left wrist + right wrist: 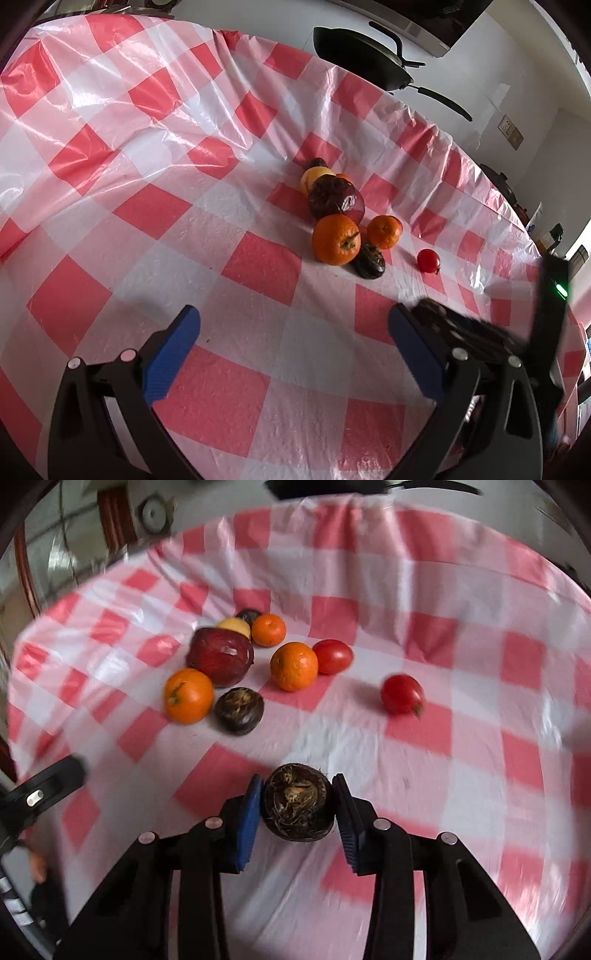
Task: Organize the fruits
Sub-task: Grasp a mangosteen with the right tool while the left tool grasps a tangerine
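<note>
Dark round chestnut (297,801) — rough, fibrous top — pinched in right claw (298,805)

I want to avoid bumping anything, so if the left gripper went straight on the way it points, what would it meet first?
The open left gripper has bare checked tablecloth ahead, so it would probably meet the cloth first. Beyond that lies the big orange beside a dark brown fruit, though depth is hard to judge.
</note>
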